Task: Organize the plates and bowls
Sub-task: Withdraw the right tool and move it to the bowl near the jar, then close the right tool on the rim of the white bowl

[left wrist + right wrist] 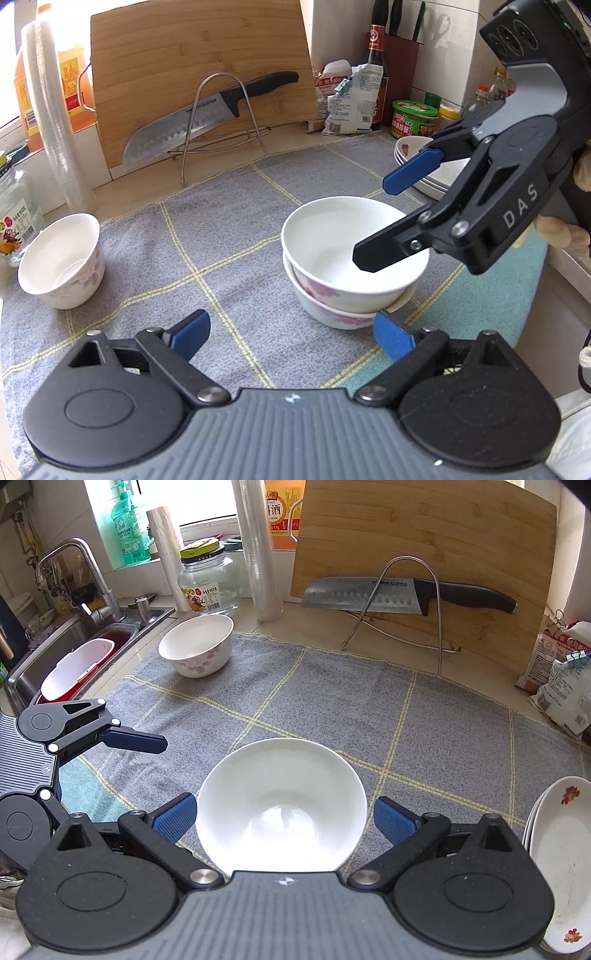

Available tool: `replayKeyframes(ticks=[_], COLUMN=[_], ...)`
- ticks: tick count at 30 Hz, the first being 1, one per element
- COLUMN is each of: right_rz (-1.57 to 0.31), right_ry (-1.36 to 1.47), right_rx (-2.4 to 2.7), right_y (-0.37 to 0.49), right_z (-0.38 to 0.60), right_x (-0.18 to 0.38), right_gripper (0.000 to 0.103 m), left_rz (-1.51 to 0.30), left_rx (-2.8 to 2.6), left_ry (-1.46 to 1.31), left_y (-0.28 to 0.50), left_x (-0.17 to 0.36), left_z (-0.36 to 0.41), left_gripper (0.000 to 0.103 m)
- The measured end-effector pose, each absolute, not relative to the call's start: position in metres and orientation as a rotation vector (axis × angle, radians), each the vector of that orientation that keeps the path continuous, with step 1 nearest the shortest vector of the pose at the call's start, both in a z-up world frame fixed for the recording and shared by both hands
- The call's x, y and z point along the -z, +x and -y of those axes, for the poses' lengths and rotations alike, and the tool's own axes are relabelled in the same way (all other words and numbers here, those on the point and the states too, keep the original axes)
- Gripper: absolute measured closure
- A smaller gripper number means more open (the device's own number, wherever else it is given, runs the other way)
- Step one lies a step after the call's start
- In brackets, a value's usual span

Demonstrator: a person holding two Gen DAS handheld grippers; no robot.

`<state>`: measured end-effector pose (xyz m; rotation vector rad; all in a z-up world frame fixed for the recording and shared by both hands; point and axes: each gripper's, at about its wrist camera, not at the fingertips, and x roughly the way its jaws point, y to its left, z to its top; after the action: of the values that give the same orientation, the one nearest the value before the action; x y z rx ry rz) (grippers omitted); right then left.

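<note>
- Left gripper (291,334): jaws spread wide, nothing between the pads. It points down at the grey checked cloth (229,221).
- Right gripper (284,818): jaws spread, one blue pad on each side of the stacked bowls (282,805). The left pad sits at the rim of the top bowl; whether it touches cannot be told. The right pad stands just clear of the rim.
- In the left wrist view, the right gripper (373,221) reaches in from the right. Its black-backed finger hangs over the top bowl's opening, and its blue finger is beyond the far rim.
- Stacked bowls (351,258): two white bowls with pink flower print, the upper nested in the lower, standing upright on the cloth. They lie just ahead and right of the left gripper's right finger.
- Single bowl (61,260): same flower print, upright at the cloth's far left edge, well apart from both grippers (197,644).
- Stacked plates (557,864): white, with a small flower motif, just right of the right gripper; in the left wrist view they (436,177) lie behind it.
- Knife (207,114): rests on a wire stand against an upright cutting board (199,48), beyond the cloth.
</note>
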<state>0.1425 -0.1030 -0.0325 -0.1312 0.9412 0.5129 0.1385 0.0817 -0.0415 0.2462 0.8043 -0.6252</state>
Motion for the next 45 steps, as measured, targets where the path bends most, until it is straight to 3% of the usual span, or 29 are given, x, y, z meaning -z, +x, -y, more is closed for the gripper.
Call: replayKeyframes(ticks=[20,45], right_rz=[-0.891,-0.972], right_ry=[-0.201,-0.283], right_rx=[-0.604,-0.737], right_y=[0.186,0.31], right_z=[0.009,-0.078], right_x=[0.018,0.047], right_gripper=[0.0,0.0], left_rz=[-0.726,-0.674], left_rx=[0.278,0.253], left_ry=[0.196,0.132], left_y=[0.199,0.265], left_x=[0.057,0.084], left_z=[-0.181,-0.207], left_gripper=[0.008,0.009])
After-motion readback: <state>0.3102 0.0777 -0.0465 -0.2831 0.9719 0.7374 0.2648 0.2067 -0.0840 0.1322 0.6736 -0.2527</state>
